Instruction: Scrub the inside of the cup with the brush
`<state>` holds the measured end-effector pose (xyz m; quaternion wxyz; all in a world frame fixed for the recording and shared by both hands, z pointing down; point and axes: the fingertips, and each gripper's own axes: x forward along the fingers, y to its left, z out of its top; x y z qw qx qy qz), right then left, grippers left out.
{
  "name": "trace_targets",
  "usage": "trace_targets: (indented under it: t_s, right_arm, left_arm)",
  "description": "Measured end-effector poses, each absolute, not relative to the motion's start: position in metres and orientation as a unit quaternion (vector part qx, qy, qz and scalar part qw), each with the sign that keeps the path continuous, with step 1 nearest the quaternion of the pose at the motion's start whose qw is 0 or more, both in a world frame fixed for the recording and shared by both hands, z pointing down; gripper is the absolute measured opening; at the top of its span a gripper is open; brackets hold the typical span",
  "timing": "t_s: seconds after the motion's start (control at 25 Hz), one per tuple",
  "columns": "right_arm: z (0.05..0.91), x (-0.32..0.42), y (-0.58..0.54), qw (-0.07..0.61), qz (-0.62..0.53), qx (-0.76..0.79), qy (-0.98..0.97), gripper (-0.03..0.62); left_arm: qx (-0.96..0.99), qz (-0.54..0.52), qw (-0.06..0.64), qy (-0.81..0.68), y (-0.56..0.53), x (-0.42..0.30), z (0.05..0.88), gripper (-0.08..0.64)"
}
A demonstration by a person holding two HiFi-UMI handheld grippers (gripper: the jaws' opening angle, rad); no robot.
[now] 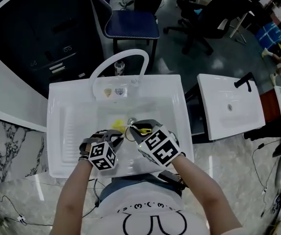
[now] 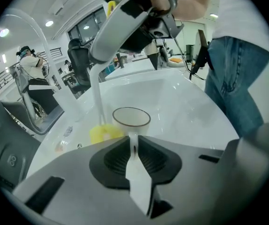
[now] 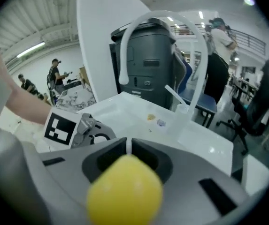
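The cup (image 2: 131,117) is pinched by its handle in the left gripper (image 2: 133,143); the brush (image 2: 97,93) is clamped in the right gripper (image 3: 129,145), head beside the cup

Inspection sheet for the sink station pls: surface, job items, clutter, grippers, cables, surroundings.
Surface: white sink, arched faucet at the back.
Job's things: cup upright in the basin; brush with its yellow head beside the cup, not inside.
Clutter: small bits by the faucet base.
Grippers: left gripper shut on the cup's handle; right gripper shut on the brush's white handle.
Cables: wires on the floor.
Surroundings: second sink to the right, blue chair behind.
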<state>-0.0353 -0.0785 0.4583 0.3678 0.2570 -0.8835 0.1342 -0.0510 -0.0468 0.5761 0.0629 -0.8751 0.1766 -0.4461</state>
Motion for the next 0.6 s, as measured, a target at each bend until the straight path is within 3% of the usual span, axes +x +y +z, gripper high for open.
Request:
trace_targets:
  t_s: [0.2,0.48,0.6]
  right_arm:
    - [0.442,-0.028,-0.069,0.394,0.08,0.232,-0.886,0.043]
    - [0.416,0.01,-0.086,0.312,0.17,0.264,-0.897,0.043]
    - [0.427,0.002,-0.089,0.315,0.176,0.268,-0.893,0.043]
  left_arm:
    - [-0.877,-0.445,0.065,0.172,-0.045,-0.045,0.577,0.064]
    - [-0.875,-0.442,0.062,0.188,-0.052,-0.054,0.574,0.064]
    - [-0.873,-0.448,0.063,0.185,-0.051,-0.055,0.576,0.064]
